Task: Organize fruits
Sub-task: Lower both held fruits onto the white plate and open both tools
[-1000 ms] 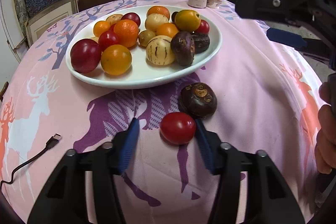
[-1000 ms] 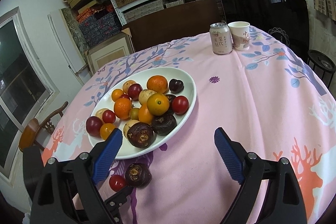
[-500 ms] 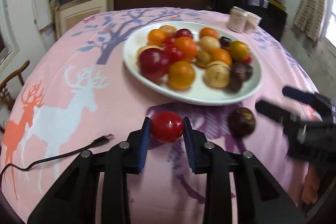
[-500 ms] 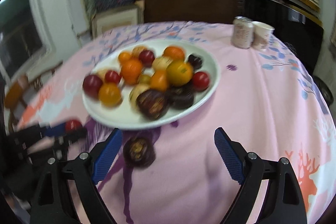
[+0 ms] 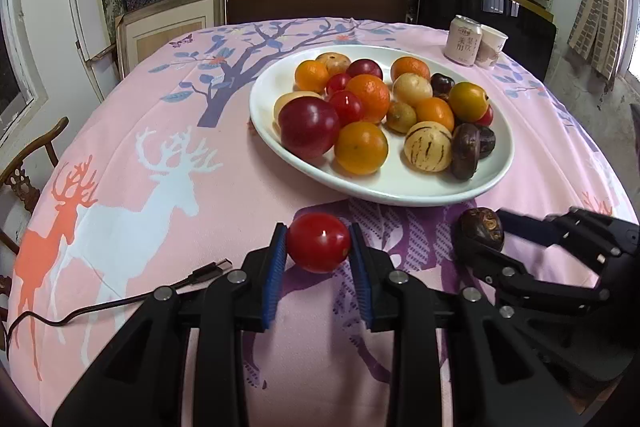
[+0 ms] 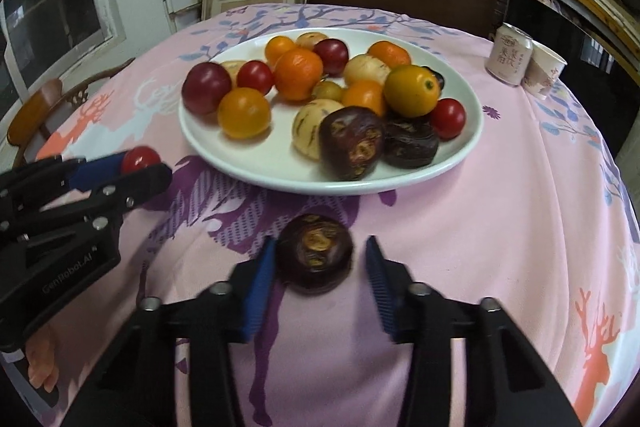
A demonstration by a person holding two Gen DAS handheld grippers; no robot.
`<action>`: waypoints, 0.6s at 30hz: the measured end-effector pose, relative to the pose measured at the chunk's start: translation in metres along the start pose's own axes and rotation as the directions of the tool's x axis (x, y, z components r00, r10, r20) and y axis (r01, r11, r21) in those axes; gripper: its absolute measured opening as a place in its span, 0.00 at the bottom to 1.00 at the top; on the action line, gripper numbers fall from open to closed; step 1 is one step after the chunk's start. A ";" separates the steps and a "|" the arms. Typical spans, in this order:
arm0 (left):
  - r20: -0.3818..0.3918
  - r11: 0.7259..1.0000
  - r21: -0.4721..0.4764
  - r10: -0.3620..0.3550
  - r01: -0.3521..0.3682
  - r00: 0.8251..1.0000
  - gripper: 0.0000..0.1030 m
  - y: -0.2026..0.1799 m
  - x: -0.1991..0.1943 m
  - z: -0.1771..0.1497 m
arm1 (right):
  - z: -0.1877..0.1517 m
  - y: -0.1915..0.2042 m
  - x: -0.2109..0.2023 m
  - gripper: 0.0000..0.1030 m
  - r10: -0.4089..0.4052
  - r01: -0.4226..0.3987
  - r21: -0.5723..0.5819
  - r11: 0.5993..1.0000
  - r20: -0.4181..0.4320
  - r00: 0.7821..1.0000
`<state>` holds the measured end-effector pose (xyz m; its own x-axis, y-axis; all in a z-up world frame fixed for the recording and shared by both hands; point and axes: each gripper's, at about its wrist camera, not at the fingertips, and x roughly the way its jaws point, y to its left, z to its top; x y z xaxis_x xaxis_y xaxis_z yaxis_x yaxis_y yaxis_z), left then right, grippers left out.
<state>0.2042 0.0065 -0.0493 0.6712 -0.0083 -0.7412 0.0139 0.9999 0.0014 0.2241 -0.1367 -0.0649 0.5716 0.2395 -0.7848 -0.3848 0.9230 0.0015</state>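
Note:
My left gripper (image 5: 319, 247) is shut on a red tomato (image 5: 319, 242), held just above the pink cloth in front of the white plate (image 5: 496, 171); the tomato also shows in the right wrist view (image 6: 140, 158). The plate (image 6: 460, 151) holds several oranges, plums, tomatoes and dark fruits. My right gripper (image 6: 320, 259) is open around a dark purple wrinkled fruit (image 6: 315, 254) lying on the cloth; its left pad is close to the fruit and the right pad stands apart. That fruit also shows in the left wrist view (image 5: 481, 228).
A drink can (image 5: 463, 41) and a paper cup (image 5: 492, 46) stand at the back right of the table. A black cable (image 5: 120, 301) lies on the cloth at the left. A wooden chair (image 6: 36, 111) stands beyond the table's left edge.
My left gripper closed on the tomato and lifted it off the cloth. My right gripper came down and narrowed around the dark purple fruit.

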 end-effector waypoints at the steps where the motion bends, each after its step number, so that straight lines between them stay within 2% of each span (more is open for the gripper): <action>1: 0.001 1.000 0.000 -0.001 0.001 1.000 0.29 0.000 0.000 0.000 | -0.001 0.002 0.000 0.39 -0.008 0.008 -0.006 1.000 0.004 1.000; 11: 0.037 1.000 0.000 0.018 -0.018 0.999 0.29 0.001 -0.008 0.002 | 0.002 0.001 -0.011 0.38 0.024 -0.024 0.000 1.000 0.037 0.999; 15: 0.055 1.000 -0.008 0.009 -0.009 0.998 0.29 0.002 -0.014 0.004 | 0.003 -0.002 -0.029 0.38 0.043 -0.045 0.016 0.999 0.082 0.996; 18: 0.079 1.000 0.000 -0.007 0.007 0.997 0.29 -0.002 -0.020 0.020 | 0.012 -0.012 -0.049 0.38 0.057 -0.065 0.048 0.997 0.156 0.986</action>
<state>0.2059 0.0049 -0.0214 0.7273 -0.0157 -0.6861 0.0183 0.9998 -0.0035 0.2093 -0.1561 -0.0190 0.6546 0.3359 -0.6773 -0.3859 0.9188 0.0827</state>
